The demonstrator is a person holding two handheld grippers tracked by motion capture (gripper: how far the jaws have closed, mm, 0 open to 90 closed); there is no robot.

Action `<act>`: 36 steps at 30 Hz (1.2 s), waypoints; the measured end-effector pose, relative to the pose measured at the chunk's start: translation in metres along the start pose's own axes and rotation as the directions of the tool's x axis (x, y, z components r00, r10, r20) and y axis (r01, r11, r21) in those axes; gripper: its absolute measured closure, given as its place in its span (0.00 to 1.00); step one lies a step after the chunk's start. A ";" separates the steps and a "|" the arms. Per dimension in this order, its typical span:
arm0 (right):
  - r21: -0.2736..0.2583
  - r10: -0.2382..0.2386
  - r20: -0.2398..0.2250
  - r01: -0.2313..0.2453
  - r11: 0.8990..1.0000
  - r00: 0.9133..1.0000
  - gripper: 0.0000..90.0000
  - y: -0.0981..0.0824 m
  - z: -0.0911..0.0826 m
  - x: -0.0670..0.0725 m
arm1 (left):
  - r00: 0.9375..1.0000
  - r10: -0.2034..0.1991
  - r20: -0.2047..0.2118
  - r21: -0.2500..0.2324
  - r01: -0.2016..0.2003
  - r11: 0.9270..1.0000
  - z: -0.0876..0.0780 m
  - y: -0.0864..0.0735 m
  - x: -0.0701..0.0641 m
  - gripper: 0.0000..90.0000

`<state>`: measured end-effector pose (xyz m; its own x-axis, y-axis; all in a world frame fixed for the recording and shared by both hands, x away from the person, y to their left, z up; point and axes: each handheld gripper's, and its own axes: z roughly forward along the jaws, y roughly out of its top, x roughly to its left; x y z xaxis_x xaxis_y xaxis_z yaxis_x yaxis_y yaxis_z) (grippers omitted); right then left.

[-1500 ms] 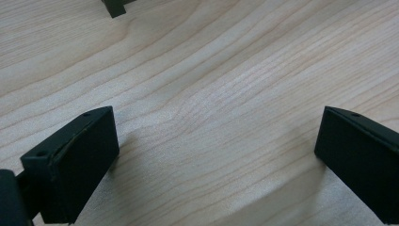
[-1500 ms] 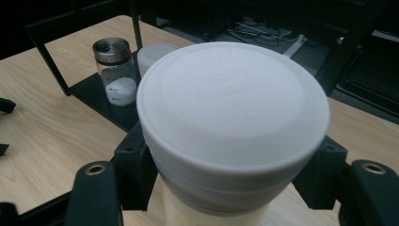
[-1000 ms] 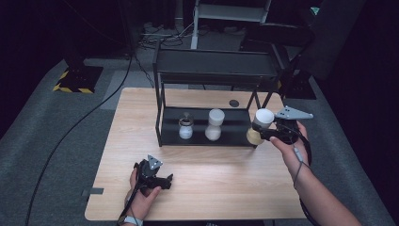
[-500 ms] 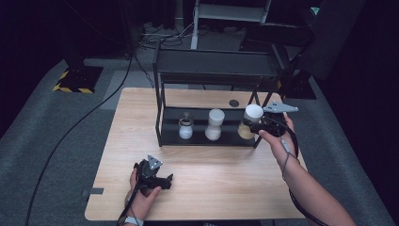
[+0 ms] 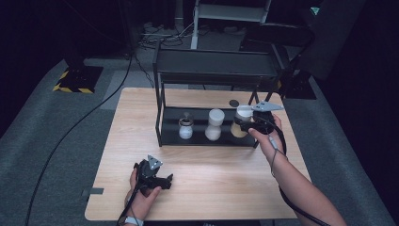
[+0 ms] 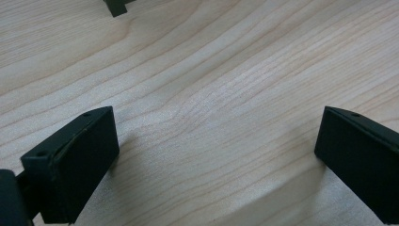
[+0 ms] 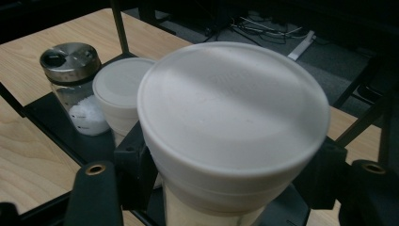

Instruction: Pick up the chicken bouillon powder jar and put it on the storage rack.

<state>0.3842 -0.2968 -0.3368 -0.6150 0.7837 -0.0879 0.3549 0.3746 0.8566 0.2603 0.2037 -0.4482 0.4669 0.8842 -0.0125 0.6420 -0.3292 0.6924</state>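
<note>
Holding a white-lidded jar [image 5: 243, 114] at the right end of the rack [image 5: 216, 70] lower shelf, centre-right of the high view, the right gripper [image 5: 245, 125] has its jaws clamped on the jar body below the lid; the right gripper view confirms, w/ the lid [image 7: 234, 106] large in centre frame and black jaws either side of the body. Grip is side-on and low, prob. so the jar stays upright and clears the top shelf going in. Two items already on the shelf, to its left: a white jar [image 5: 215, 124] near mid-shelf and a shaker [image 5: 186, 128] w/ metal cap beyond it; the held jar looks bound for the free slot at the row's end. Whether its base is down on the shelf: cannot tell. Left gripper [image 5: 154, 178] sits lower left of the high view on the table [image 5: 211, 183], jaws wide apart, nothing between them per the left gripper view; parked clear of the work, apparently idle.
</note>
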 end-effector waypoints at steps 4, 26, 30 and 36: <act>0.011 0.008 0.001 -0.008 1.000 1.000 0.38 -0.003 0.011 0.000 | 1.000 0.000 0.000 0.000 0.000 1.000 0.000 0.000 0.000 0.00; 0.054 0.043 0.009 -0.043 0.998 0.999 0.38 -0.021 0.044 -0.001 | 1.000 -0.001 -0.001 0.000 0.001 1.000 0.000 0.000 0.000 0.00; 0.056 0.046 0.009 -0.047 0.997 0.999 0.38 -0.024 0.045 -0.001 | 1.000 -0.001 -0.001 0.000 0.001 1.000 0.000 0.000 0.000 0.00; 0.059 0.051 0.009 -0.051 0.997 0.999 0.38 -0.025 0.045 -0.002 | 1.000 -0.002 -0.002 0.000 0.002 1.000 0.000 0.000 0.000 0.00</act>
<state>0.4081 -0.2851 -0.3804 -0.5897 0.8061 -0.0490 0.4271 0.3627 0.8283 0.2600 0.2034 -0.4483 0.4649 0.8853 -0.0125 0.6426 -0.3277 0.6926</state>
